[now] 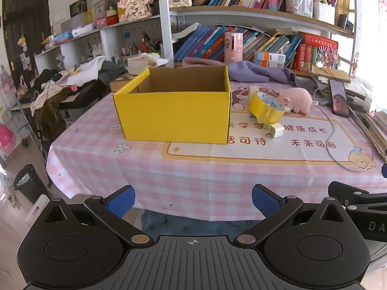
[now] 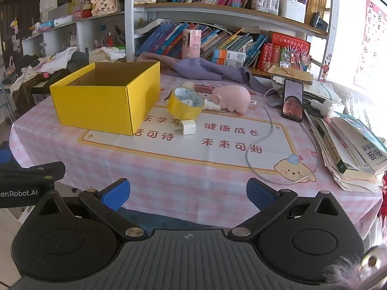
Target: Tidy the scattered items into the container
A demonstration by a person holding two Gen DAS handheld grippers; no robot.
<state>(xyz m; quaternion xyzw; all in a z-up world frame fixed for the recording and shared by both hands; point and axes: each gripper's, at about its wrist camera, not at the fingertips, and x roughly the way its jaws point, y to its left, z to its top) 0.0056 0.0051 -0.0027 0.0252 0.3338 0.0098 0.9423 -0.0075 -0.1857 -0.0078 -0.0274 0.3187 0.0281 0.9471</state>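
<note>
Both grippers [image 1: 193,199] [image 2: 188,193] hang wide open, empty, before the table; nothing boxed yet. Next: grasp tape roll [image 2: 185,102] beside yellow box [image 2: 101,104].

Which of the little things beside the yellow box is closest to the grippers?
The white charger plug. It lies on the tablecloth in front of the yellow tape roll. The pink pig plush and the tape sit farther back, toward the bookshelf.
</note>
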